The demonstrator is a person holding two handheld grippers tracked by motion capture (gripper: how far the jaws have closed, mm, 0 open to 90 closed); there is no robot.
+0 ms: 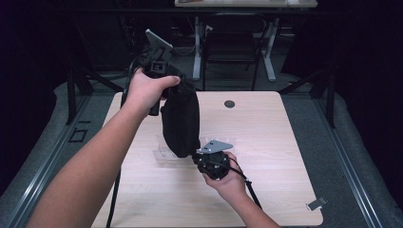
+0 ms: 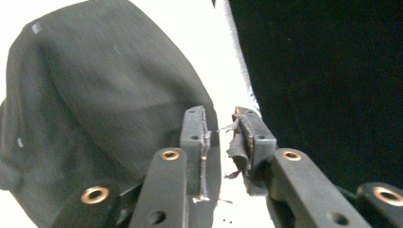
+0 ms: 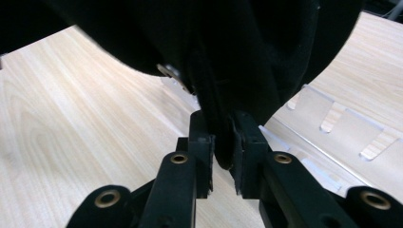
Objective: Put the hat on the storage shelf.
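A soft black fabric pouch (image 1: 179, 121) hangs upright above the middle of the pale wooden bench (image 1: 266, 142), stretched between the two tools. The left gripper (image 1: 164, 78) is raised over the far left part of the bench and seems to carry the pouch from its top, but in the left gripper view (image 2: 221, 152) the jaws stand slightly apart with bright bench showing through the gap and the cloth (image 2: 104, 118) lying beside the left jaw, so I cannot tell whether they are actually clamping it. The right gripper (image 1: 199, 154) sits low near the bench, and in the right gripper view (image 3: 223, 152) its jaws are clenched on a fold or seam at the bottom edge of the pouch (image 3: 214, 57). Just beneath the pouch lies a clear acrylic holder with cut slots (image 3: 342, 123), resting flat on the bench. The pouch looks light and limp, sagging and creasing under its own weight, so it should fold and swing rather than keep its shape. A thick hem or seam gives the surest hold, since loose single cloth may slip out of the jaws. A metal clip (image 1: 316, 204) lies near the right front corner of the bench, well apart.
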